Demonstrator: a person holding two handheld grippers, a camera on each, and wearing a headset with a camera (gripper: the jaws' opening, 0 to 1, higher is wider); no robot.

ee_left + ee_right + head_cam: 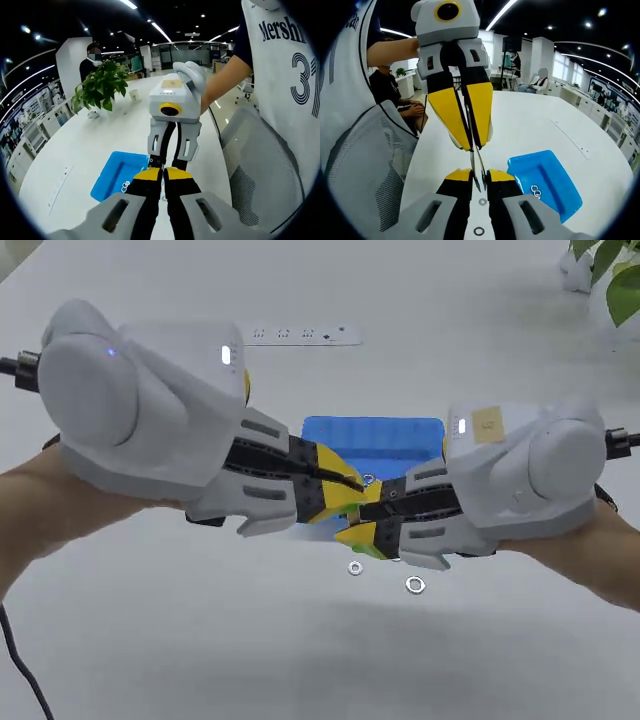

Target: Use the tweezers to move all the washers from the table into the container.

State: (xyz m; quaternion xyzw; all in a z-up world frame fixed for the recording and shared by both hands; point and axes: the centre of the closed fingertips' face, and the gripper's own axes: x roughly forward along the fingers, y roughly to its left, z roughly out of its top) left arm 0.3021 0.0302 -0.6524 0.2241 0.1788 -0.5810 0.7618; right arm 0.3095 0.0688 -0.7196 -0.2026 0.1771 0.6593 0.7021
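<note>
My two grippers meet tip to tip above the white table, each shut on a thin pair of metal tweezers [476,165]. The left gripper [350,485] comes from the left and the right gripper [362,528] from the right. In the right gripper view the left gripper's yellow jaws clamp the tweezers' upper part, and the tips run down between the right gripper [480,176] jaws. Behind them lies the blue container [370,435] [117,172] [547,172], holding washers [536,191]. Two washers [355,568] [415,585] lie on the table below the grippers.
A white power strip [300,335] lies on the table beyond the container. A green plant [100,87] stands at the far table edge. A grey mesh chair [365,165] is beside the table, and people are in the background.
</note>
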